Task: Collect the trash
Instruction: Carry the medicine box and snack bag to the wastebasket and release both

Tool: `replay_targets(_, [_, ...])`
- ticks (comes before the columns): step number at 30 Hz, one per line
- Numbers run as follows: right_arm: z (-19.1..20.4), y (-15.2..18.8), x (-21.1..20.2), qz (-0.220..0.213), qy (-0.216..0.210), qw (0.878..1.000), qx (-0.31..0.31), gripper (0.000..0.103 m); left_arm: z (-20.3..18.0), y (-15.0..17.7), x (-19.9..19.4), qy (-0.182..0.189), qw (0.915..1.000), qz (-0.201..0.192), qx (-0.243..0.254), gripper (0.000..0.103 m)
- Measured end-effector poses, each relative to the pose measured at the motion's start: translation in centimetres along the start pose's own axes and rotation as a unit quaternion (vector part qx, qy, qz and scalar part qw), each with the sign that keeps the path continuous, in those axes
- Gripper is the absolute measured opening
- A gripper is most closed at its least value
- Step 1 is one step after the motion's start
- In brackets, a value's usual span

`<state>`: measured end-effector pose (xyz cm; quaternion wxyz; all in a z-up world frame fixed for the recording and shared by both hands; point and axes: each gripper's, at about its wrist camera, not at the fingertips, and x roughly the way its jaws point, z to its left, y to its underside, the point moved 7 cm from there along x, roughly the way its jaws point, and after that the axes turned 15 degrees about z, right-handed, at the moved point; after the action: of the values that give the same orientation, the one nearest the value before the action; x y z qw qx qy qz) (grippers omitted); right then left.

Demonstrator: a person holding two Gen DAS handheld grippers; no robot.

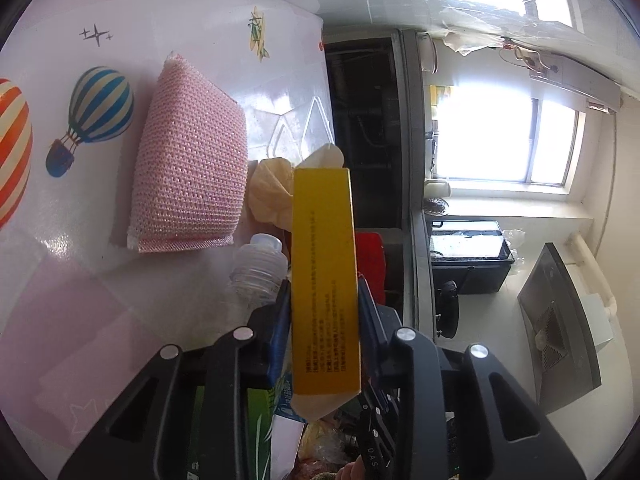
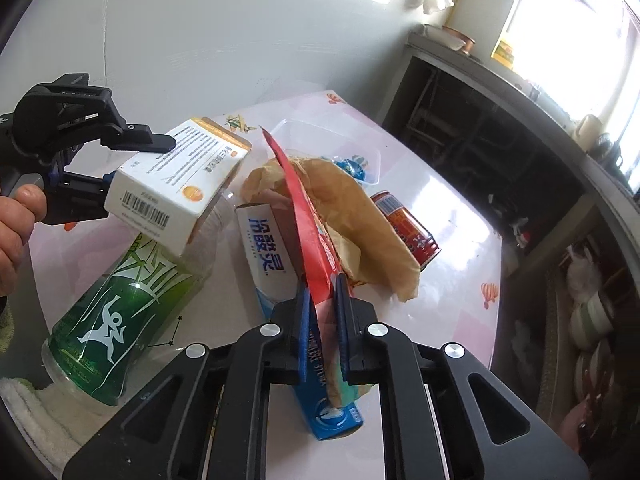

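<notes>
The left gripper (image 1: 323, 292) grasps a long yellow-and-white cardboard box (image 1: 323, 280), lifted clear of the pink balloon-print surface (image 1: 60, 260). Left of its fingers lies a pink knitted scouring sponge (image 1: 190, 168); just ahead sits a crumpled clear plastic bottle (image 1: 260, 268). The right gripper (image 2: 322, 300) is clenched on a thin red wrapper (image 2: 306, 224) standing on edge. Beneath it lies a blue-and-white toothpaste box (image 2: 264, 248), with crumpled brown paper (image 2: 360, 216) and a red drink can (image 2: 408, 228) beyond, and a green-labelled bottle (image 2: 120, 308) to its left.
</notes>
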<state>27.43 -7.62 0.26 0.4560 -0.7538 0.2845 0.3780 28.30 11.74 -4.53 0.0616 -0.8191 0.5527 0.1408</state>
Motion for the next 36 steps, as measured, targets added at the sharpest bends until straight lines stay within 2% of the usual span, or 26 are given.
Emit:
replay_targets(1, [-0.2, 0.0, -0.3, -0.004, 0.004, 1.0, 0.002, 0.004, -0.1, 0.2, -0.1, 0.003, 1.0, 0.0, 0.003, 0.029])
replay_targets(7, [-1.1, -0.3, -2.4, -0.034, 0.014, 0.999, 0.009, 0.001, -1.3, 0.8, -0.9, 0.027, 0.9994, -0.006, 0.02, 0.029])
replay_targets(15, [-2.1, -0.8, -6.2, -0.081, 0.016, 0.996, 0.026, 0.0, -5.0, 2.0, -1.7, 0.056, 0.9962, -0.011, 0.067, 0.029])
replay_targets(20, [-3.7, -0.7, -8.0, -0.104, 0.003, 0.993, 0.062, 0.0, -7.2, 2.7, -1.9, 0.061, 0.9934, -0.01, 0.097, 0.029])
replay_targets(23, [-5.1, -0.5, -9.3, -0.122, -0.024, 0.987, 0.099, 0.0, -8.6, 3.2, -1.7, 0.065, 0.9908, -0.007, 0.118, 0.029])
replay_targets(26, [-6.4, -0.3, -10.5, -0.138, -0.031, 0.982, 0.126, 0.0, -9.5, 3.4, -1.3, 0.065, 0.9893, -0.003, 0.13, 0.029])
replay_targets(30, [-8.1, 0.6, -11.6, -0.149, -0.023, 0.976, 0.155, 0.0, -10.4, 3.8, -0.6, 0.063, 0.9877, 0.009, 0.143, 0.029])
replay_targets(36, [-10.5, 3.3, -11.9, -0.145, -0.003, 0.967, 0.208, 0.0, -12.2, 5.0, 1.8, 0.056, 0.9823, 0.042, 0.174, 0.029])
